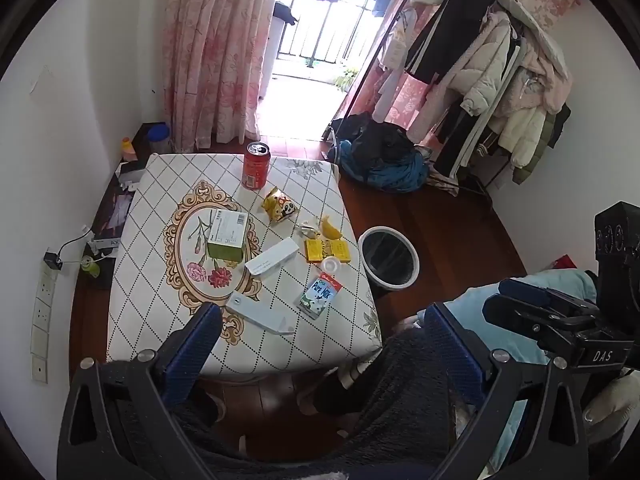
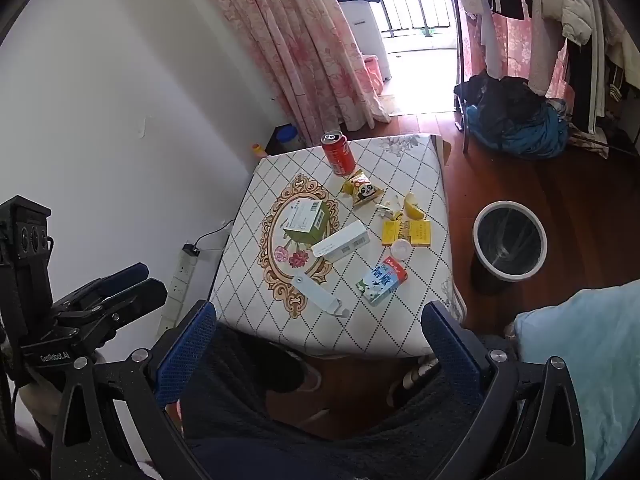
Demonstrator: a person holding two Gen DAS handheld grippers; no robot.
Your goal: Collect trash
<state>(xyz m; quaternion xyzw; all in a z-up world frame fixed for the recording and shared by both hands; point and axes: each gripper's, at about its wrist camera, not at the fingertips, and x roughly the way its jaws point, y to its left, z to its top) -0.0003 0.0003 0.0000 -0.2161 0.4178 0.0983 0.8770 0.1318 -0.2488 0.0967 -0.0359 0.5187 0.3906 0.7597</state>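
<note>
A small table with a checked cloth (image 1: 160, 280) (image 2: 400, 328) carries the litter. On it are a red can (image 1: 256, 170) (image 2: 338, 152), a yellow panda snack packet (image 1: 280, 208) (image 2: 362, 192), a yellow peel (image 1: 330, 228) (image 2: 412, 206), a yellow box (image 1: 326, 250), a milk carton (image 1: 320, 294) (image 2: 382, 280), a green box (image 1: 226, 236), a long white box (image 1: 272, 260) and a pale blue flat box (image 1: 260, 314). A black-lined bin (image 1: 388, 258) (image 2: 510, 240) stands on the floor right of the table. My left gripper (image 1: 323, 310) and right gripper (image 2: 319, 308) hover open and empty above the table's near edge.
A heap of dark and blue clothes (image 1: 380, 160) lies on the wooden floor beyond the bin, beside a laden clothes rack (image 1: 500, 80). A power strip (image 1: 42, 304) and cables run along the left wall. The person's dark-trousered legs (image 1: 400, 392) and a light blue cushion (image 2: 592, 360) fill the foreground.
</note>
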